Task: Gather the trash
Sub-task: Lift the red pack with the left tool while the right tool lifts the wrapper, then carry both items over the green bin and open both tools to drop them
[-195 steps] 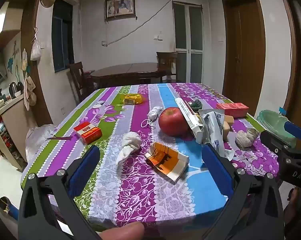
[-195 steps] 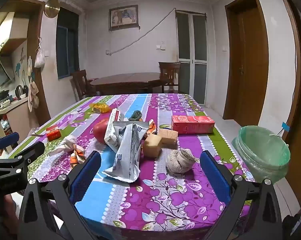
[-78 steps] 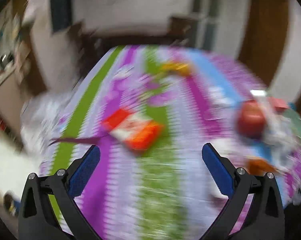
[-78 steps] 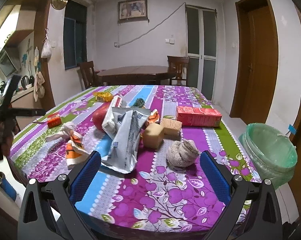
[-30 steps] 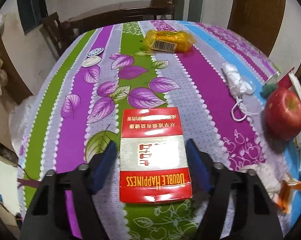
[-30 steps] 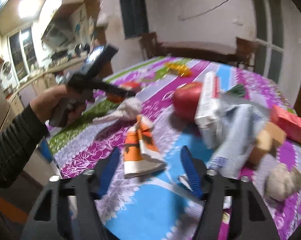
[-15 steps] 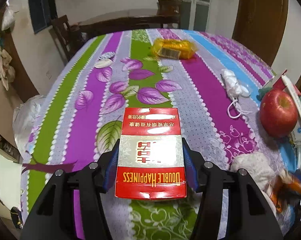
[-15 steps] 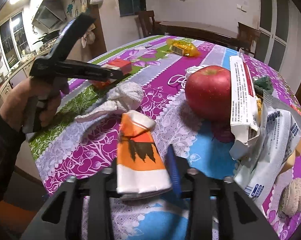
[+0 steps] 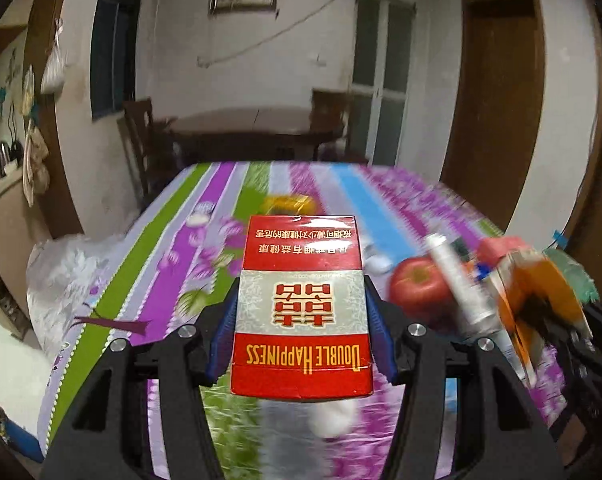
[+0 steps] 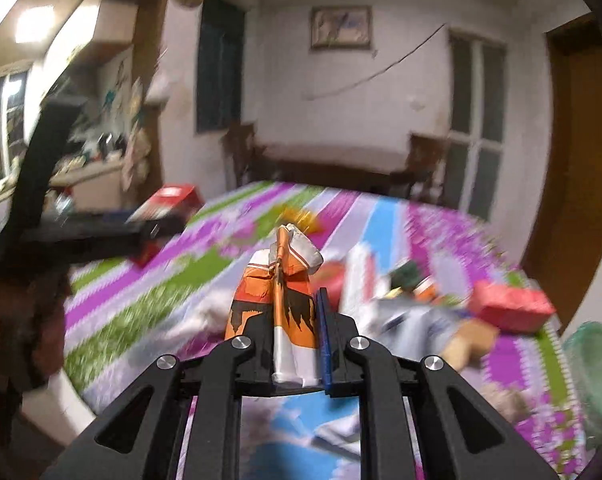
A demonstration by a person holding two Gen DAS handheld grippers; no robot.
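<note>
My left gripper (image 9: 301,320) is shut on a red and white cigarette box (image 9: 301,304), which hangs above the striped tablecloth (image 9: 173,264). From the right wrist view the same box (image 10: 169,204) shows at the left, clamped in the left gripper's black fingers. My right gripper (image 10: 291,344) is shut on a crumpled orange and white wrapper (image 10: 279,300), lifted off the table. That wrapper (image 9: 541,304) also appears at the right edge of the left wrist view. The picture is blurred by motion.
A red apple (image 9: 421,292), a white tube (image 9: 457,280), a yellow packet (image 9: 287,204), a red box (image 10: 509,304) and other litter lie on the table. A bin with a green bag (image 10: 593,364) stands at the far right. A person's hand (image 10: 25,320) grips the left tool.
Both grippers have closed on their items and lifted them: the left raised the cigarette box off the cloth, the right clamped the orange wrapper and raised it. Both views tilted upward.
</note>
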